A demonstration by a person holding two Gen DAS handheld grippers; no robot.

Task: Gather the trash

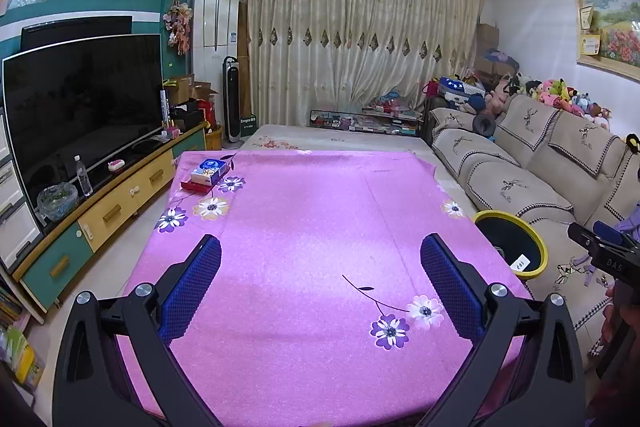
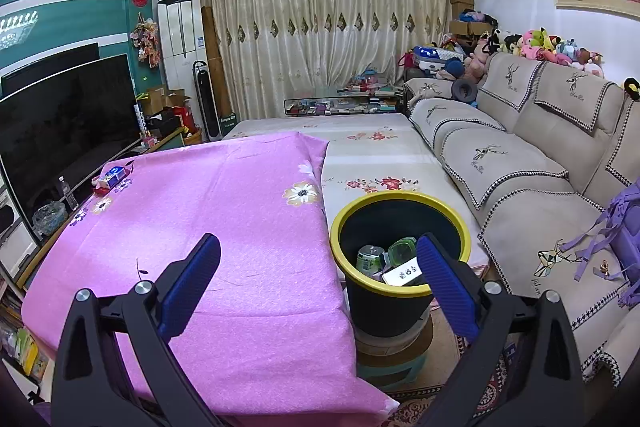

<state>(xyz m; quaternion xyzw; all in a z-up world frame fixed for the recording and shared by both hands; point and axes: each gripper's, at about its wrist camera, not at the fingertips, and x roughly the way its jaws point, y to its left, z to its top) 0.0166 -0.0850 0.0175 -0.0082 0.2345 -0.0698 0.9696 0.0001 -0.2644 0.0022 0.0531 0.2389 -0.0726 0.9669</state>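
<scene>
A black bin with a yellow rim (image 2: pixel 400 291) stands on a stool right of the pink-clothed table (image 2: pixel 224 219). Inside it lie a green can (image 2: pixel 369 257), a green-lidded container (image 2: pixel 401 249) and a white carton (image 2: pixel 402 274). My right gripper (image 2: pixel 318 255) hangs open and empty above the table's right edge and the bin. My left gripper (image 1: pixel 320 255) is open over the pink cloth (image 1: pixel 320 211), nothing between its fingers. The bin (image 1: pixel 520 267) shows at the table's right side in the left wrist view, and the right gripper's body (image 1: pixel 604 255) is at that frame's right edge.
A tissue box on a red box (image 1: pixel 206 175) sits at the table's far left corner. A TV (image 1: pixel 80 107) and cabinet with a water bottle (image 1: pixel 83 175) run along the left. A beige sofa (image 2: pixel 540 167) lines the right, a low flowered bed (image 2: pixel 360 143) lies behind the table.
</scene>
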